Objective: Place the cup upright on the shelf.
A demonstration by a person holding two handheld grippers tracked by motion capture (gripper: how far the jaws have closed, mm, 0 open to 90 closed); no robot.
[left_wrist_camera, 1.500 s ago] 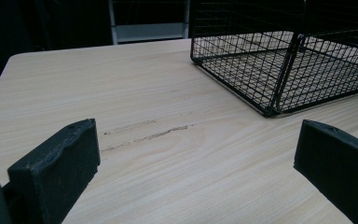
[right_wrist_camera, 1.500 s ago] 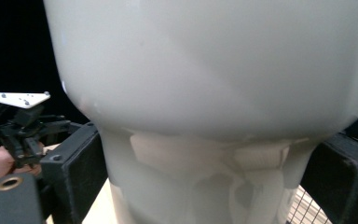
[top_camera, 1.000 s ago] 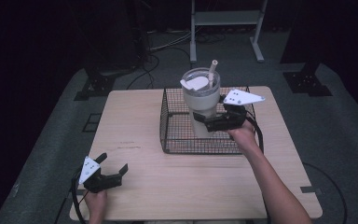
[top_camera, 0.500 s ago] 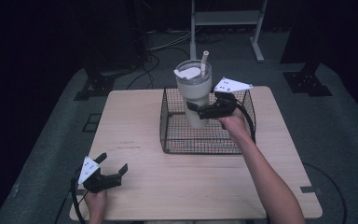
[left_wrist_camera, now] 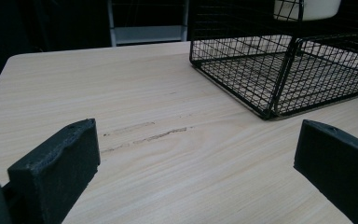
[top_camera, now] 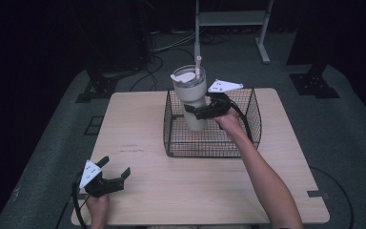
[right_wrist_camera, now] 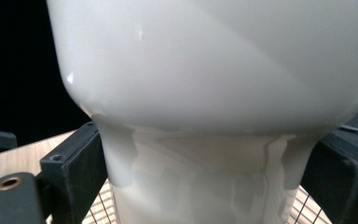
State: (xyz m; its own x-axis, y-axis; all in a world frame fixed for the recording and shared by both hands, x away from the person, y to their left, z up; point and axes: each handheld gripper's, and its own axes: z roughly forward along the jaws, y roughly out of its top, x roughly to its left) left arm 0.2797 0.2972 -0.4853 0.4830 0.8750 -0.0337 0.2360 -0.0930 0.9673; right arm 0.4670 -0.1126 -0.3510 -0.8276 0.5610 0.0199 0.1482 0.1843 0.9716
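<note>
Left tool [top_camera: 112,179]: rests low over the near left corner of the light wood-grain table [top_camera: 138,124], held by the person's left hand [top_camera: 96,208]. Its jaws stand spread wide with nothing between them; in the left gripper view only bare table surface lies in the gap. It touches no object. The black wire mesh basket [left_wrist_camera: 279,70] lies ahead of it and to its right, well apart.

Right tool [top_camera: 201,110]: held above the basket interior by the person's right hand [top_camera: 228,119], pinching the large white plastic tumbler with lid and straw [top_camera: 190,98]. The jaws close on the narrower lower section of the tumbler [right_wrist_camera: 200,186], one pad on each side, just under the step where the body widens. The tumbler's long axis stands close to upright, straw at the top. Its wide upper part rises above the basket rim; whether its base touches the basket floor cannot be told from the high view, though the left gripper view shows the base clear of the mesh.

Judgement: the right tool alone is placed to carry the tumbler. Any transfer depends on the base clearing the basket wall, since the grip sits low and the heavier upper body overhangs the jaws.
</note>
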